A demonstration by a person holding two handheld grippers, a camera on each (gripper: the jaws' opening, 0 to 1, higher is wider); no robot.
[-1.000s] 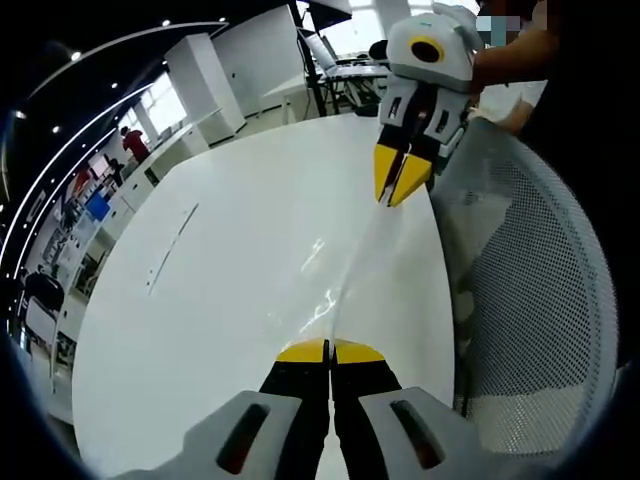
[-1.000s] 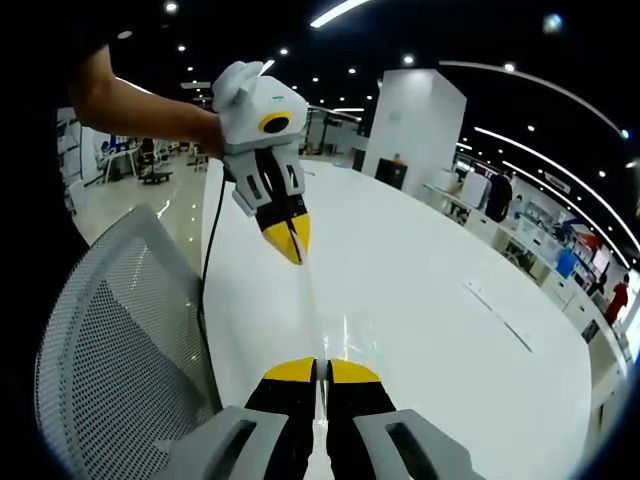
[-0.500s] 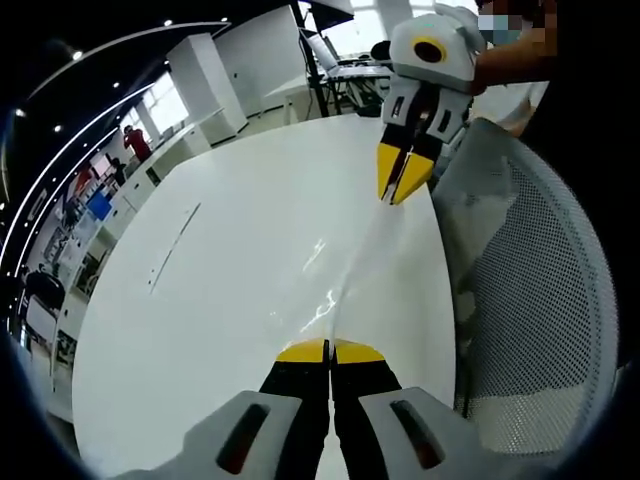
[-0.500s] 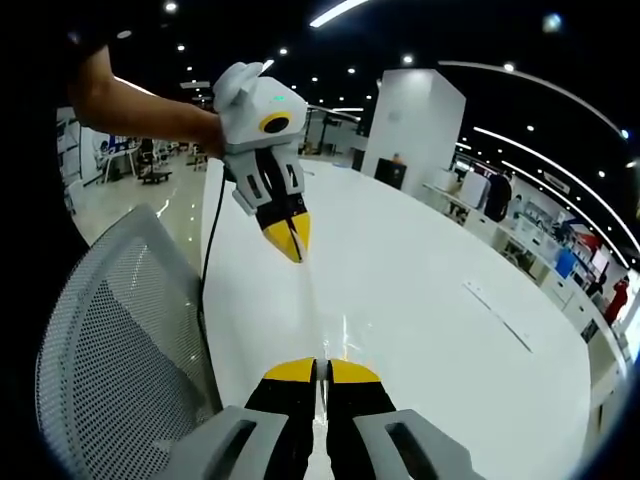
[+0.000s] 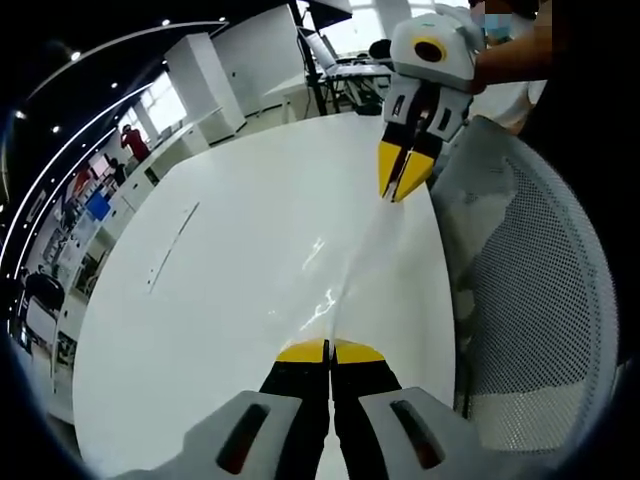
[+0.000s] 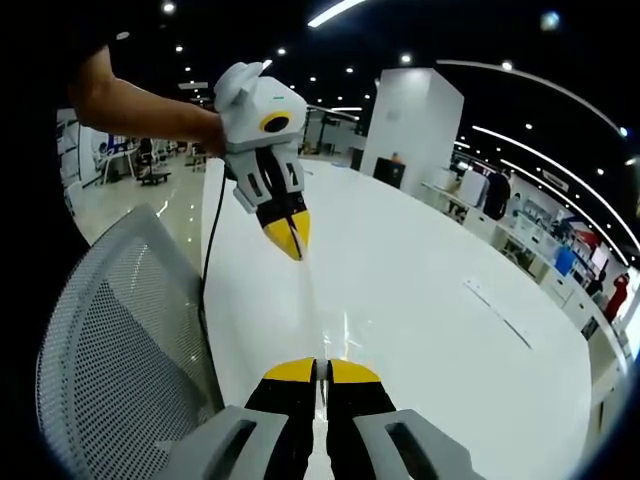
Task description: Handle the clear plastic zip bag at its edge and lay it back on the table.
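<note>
Above the white table (image 5: pixel 200 300), a clear zip bag (image 5: pixel 365 255) is stretched between two grippers.
The left gripper (image 5: pixel 330 350) has its yellow-tipped jaws pressed together on the bag's near edge; the right gripper (image 5: pixel 403 183), far across in the left gripper view, pinches the opposite edge. A grey mesh chair (image 5: pixel 530 300) stands right of the table.

A grey mesh chair (image 5: pixel 540 300) is seen right of the jaws; a black cable (image 6: pixel 205 270) is seen left.
</note>
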